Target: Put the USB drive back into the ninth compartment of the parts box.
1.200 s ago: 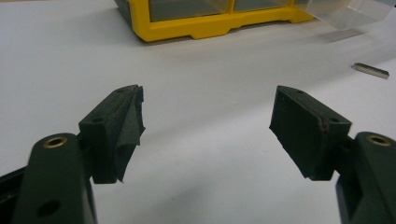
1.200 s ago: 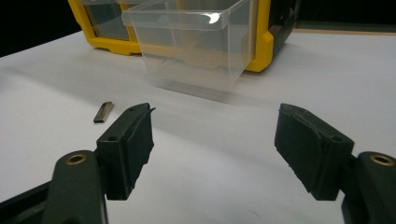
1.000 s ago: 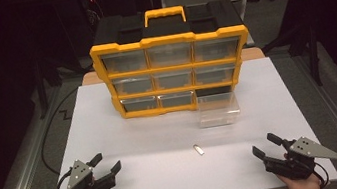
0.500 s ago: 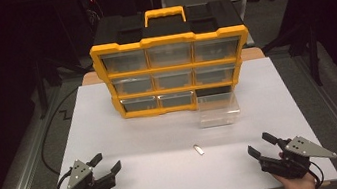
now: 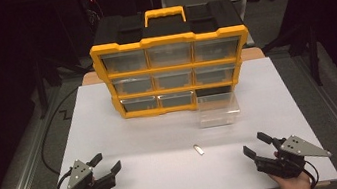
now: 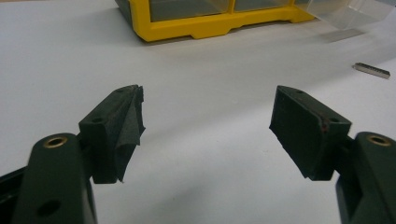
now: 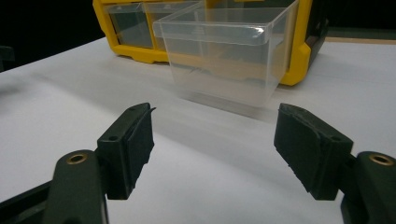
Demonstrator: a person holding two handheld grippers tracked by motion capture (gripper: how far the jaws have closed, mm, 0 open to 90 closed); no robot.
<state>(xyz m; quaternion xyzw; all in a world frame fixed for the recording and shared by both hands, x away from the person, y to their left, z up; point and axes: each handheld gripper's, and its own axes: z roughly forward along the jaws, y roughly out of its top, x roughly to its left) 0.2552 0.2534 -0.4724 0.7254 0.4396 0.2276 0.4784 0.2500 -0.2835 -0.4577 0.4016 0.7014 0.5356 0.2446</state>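
White surface (image 5: 111, 133) is seen with both grippers, left gripper (image 5: 103, 171) and right gripper (image 5: 258, 148), held released and empty near its front edge, where the small metal pin (image 5: 198, 149) lying flat between them could be skidded away, or the clear drawer (image 5: 217, 109) by the yellow organizer (image 5: 173, 68) toppled.

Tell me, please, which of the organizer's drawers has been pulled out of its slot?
The bottom-right one: that clear drawer stands on the white table in front of its dark empty slot, while the other eight sit inside the yellow organizer.
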